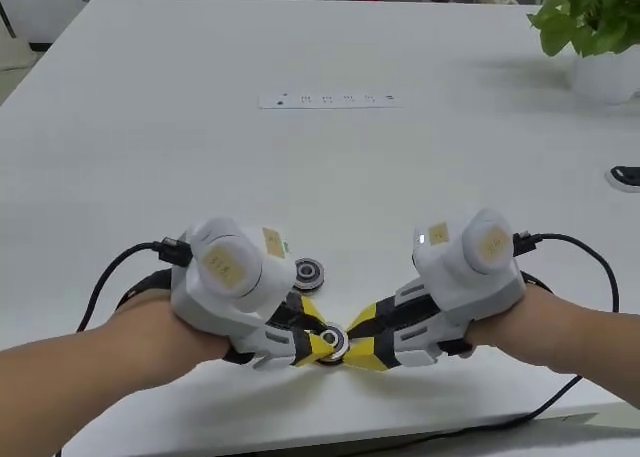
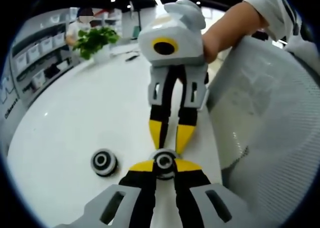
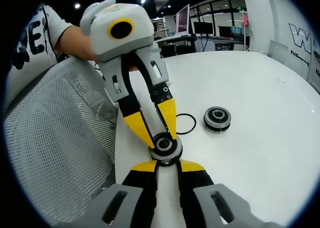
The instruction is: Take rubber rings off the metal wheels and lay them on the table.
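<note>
White tabletop (image 1: 200, 127) spreads before us. Near its front edge we see the left tool (image 2: 165, 167) and right tool (image 3: 167, 164) meeting tip to tip. Each has its jaws narrowed to a small gap, pinching the same metal wheel (image 1: 332, 340). Just beside that wheel a loose rubber ring (image 3: 185, 123) lies flat. A second wheel (image 3: 217, 119) rests just past the ring, and a potted plant (image 1: 590, 17) stands well beyond.

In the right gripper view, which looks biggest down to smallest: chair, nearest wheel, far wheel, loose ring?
1. chair
2. nearest wheel, though it's closer to the camera
3. far wheel and loose ring look about the same, so I won't rank them
</note>
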Available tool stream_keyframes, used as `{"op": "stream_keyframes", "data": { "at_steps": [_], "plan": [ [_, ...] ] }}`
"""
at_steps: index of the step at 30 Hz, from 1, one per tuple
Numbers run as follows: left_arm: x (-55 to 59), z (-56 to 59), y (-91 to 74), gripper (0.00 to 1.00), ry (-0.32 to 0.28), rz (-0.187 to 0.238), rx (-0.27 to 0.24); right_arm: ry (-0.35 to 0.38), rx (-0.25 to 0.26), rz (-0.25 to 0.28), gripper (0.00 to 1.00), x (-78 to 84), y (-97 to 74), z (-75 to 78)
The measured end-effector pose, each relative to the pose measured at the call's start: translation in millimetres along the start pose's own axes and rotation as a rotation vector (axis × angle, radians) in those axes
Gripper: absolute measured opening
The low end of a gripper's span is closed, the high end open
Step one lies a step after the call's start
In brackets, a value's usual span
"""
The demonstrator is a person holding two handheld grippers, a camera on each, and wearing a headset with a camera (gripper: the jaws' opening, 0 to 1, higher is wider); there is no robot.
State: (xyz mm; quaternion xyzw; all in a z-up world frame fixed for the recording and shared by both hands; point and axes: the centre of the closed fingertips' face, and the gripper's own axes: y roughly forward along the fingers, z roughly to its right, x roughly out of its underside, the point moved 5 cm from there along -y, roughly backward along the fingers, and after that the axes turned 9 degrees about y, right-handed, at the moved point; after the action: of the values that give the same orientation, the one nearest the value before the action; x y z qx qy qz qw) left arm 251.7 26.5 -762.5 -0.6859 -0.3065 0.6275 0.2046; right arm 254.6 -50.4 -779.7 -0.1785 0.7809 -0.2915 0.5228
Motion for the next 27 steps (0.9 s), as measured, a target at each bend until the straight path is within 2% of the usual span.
{"op": "stream_keyframes", "data": {
  "at_steps": [11,13,16,18,20,27],
  "plan": [
    [0.1,-0.7,-0.2,0.14,0.011,-0.003,-0.013,0.009,0.006,-0.003,0.11,-0.7,0.0,1.7],
    [0.4,-0.6,-0.5,0.14,0.012,-0.005,-0.015,0.017,0.007,-0.009,0.06,0.2,-0.8,2.3],
    [0.4,-0.6,-0.5,0.14,0.011,-0.003,-0.017,0.043,0.010,-0.003,0.00,1.6,-1.0,4.8],
    [0.6,-0.7,-0.6,0.14,0.011,-0.003,-0.018,0.061,0.010,-0.003,0.00,1.2,-0.9,4.8],
    [0.8,-0.7,-0.7,0.14,0.017,-0.003,-0.021,0.127,0.005,0.019,0.00,1.7,-1.0,6.1],
    [1.1,-1.3,-1.0,0.13,0.023,-0.004,-0.026,0.208,-0.007,0.039,0.00,1.9,-1.6,9.5]
  ]
}}
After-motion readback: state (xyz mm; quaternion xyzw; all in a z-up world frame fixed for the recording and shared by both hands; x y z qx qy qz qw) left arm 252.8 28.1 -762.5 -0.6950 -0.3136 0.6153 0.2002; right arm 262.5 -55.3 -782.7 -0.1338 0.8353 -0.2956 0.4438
